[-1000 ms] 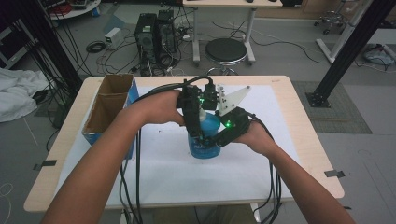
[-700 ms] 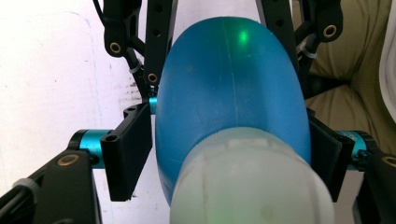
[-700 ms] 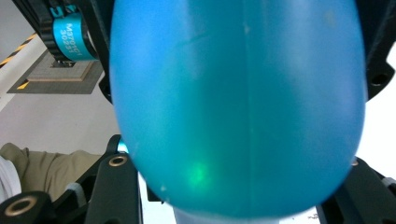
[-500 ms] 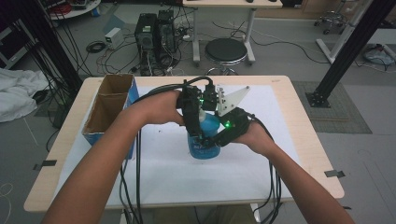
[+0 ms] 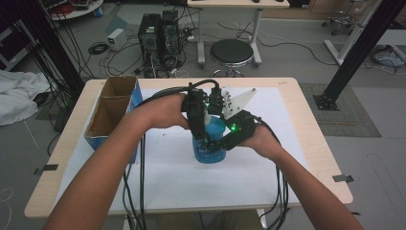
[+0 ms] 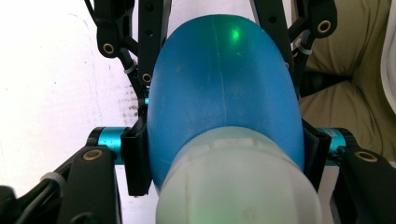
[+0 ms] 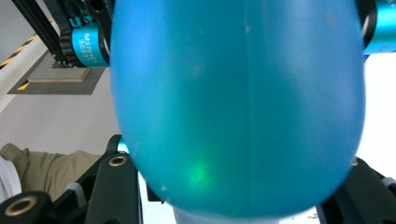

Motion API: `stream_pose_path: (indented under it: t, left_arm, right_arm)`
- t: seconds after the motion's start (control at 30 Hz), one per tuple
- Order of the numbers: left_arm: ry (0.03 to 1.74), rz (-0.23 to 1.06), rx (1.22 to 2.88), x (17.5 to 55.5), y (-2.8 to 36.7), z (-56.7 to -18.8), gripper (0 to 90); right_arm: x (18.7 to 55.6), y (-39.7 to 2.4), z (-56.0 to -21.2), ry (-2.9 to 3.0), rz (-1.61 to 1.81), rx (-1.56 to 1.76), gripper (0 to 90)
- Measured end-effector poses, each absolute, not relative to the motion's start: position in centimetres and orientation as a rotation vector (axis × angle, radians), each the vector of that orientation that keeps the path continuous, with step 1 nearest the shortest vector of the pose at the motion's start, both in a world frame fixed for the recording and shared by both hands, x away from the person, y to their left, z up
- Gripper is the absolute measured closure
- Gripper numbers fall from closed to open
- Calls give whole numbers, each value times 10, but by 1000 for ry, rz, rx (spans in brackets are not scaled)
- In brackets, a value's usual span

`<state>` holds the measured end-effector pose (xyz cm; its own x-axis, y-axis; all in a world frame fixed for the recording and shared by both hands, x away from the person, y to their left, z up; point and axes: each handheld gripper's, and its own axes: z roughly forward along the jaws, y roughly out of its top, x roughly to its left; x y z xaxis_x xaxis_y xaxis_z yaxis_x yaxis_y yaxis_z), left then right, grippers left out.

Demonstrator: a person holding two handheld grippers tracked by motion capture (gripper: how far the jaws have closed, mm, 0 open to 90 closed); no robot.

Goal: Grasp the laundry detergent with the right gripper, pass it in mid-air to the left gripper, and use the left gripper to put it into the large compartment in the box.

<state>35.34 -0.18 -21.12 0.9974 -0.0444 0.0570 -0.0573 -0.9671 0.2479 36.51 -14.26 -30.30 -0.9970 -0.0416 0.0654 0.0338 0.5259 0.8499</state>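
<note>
Item: blue plastic bottle point(image 5: 209, 146) with a pale, rounded cap end point(image 6: 238, 186), upright on the white-covered counter point(image 5: 172, 177), mid-surface. Smooth, glossy, seamed shell; judged light, slightly yielding, slippery. Left gripper point(image 5: 200, 136): jaws have just been closing, pads point(image 6: 137, 161) now pressing the bottle's flanks. Right gripper point(image 5: 221, 143): jaws clamped on the body. Best hold: widest flanks, never the cap.

bottle point(image 5: 209, 146) mid-table point(image 5: 297, 96), cardboard box point(image 5: 112, 108) at left edge
</note>
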Motion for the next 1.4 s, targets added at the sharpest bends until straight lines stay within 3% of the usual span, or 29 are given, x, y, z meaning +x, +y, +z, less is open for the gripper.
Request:
stream_pose_path:
  t: [0.73, 0.9, 1.03, 1.1, 1.4]
  left_arm:
    - [-103, 81, 2887, 348, -2, -205, 380]
    - [-102, 87, 2905, 347, -1, -201, 380]
    - [-85, 91, 2911, 347, 3, -201, 380]
    - [-63, 96, 2924, 347, 7, -201, 380]
    - [68, 148, 2922, 353, 23, -198, 378]
  right_arm:
    - [360, -143, -299, -2694, -1502, 32, 437]
    - [358, -148, -298, -2709, -1453, 32, 220]
    - [357, -158, -296, -2699, -1411, 16, 210]
    - [354, -171, -294, -2771, -1368, -64, 101]
    - [356, -206, -292, -2936, -1148, -299, 101]
